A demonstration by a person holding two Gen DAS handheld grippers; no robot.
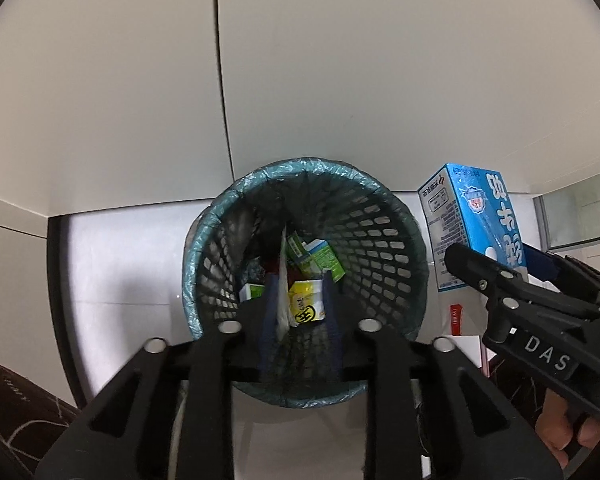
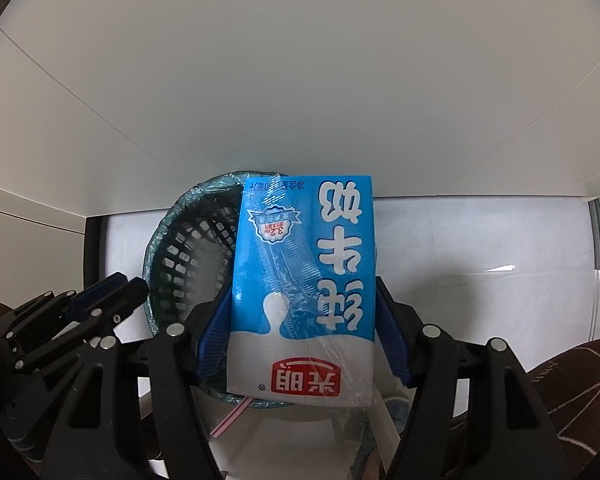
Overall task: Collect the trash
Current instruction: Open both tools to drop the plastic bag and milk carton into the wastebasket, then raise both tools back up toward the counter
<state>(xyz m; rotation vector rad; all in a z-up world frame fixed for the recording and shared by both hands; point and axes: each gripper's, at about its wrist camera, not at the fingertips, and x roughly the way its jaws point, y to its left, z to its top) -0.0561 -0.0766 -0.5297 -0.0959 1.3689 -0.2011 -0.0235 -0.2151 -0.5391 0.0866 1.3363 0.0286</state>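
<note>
Milk carton, centre of the right wrist view, printed upside down: large white characters "纯牛奶" down its blue right half, a badge reading "3.2" at upper left, and a red logo "光明" at the bottom. Right gripper, right edge of the left wrist view: white letters "DAS" on its black body.

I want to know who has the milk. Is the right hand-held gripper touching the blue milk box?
Touching. In the right wrist view, the right hand-held gripper has its blue pads pressed against both sides of the blue milk box, holding it above the bin.
</note>
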